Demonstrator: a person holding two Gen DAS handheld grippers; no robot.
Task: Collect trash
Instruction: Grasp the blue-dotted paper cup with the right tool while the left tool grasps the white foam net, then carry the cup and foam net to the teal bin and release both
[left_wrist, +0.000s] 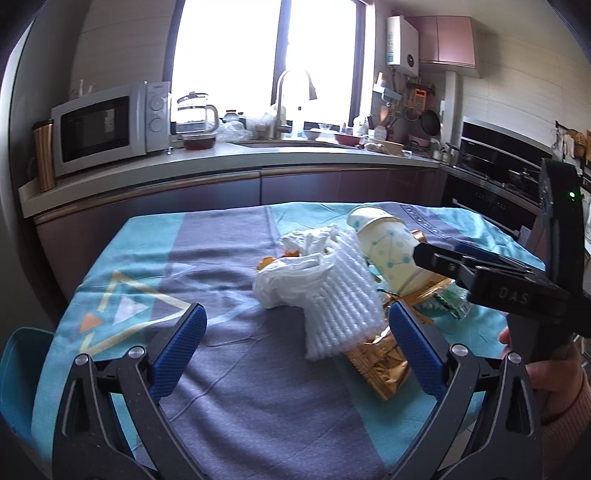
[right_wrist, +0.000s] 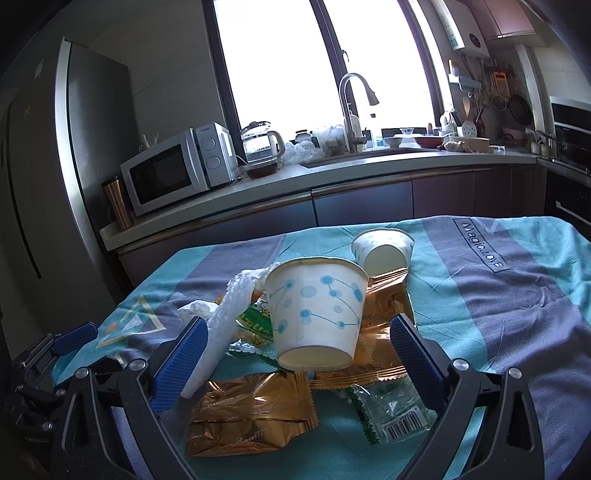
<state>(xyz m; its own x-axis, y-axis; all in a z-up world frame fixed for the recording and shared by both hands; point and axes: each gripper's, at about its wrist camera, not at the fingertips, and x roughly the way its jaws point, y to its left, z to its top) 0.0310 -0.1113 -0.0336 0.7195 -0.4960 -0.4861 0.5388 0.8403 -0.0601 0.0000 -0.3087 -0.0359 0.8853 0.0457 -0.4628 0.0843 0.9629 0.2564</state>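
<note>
Gold wrappers (right_wrist: 251, 417) lie nearest the right claw (right_wrist: 295, 341), flat on the cloth-covered surface (right_wrist: 498, 314), with a clear green-edged packet (right_wrist: 391, 410) just beside them. Right claw: jaws wide, holding nothing, a dotted paper cup (right_wrist: 316, 314) lying tilted on the pile between its fingers. A second cup (right_wrist: 384, 251) lies on its side behind. Left claw (left_wrist: 297, 332): jaws wide, empty, facing white foam netting (left_wrist: 343, 306) and a crumpled white bag (left_wrist: 291, 275). All trash sits heaped mid-surface.
</note>
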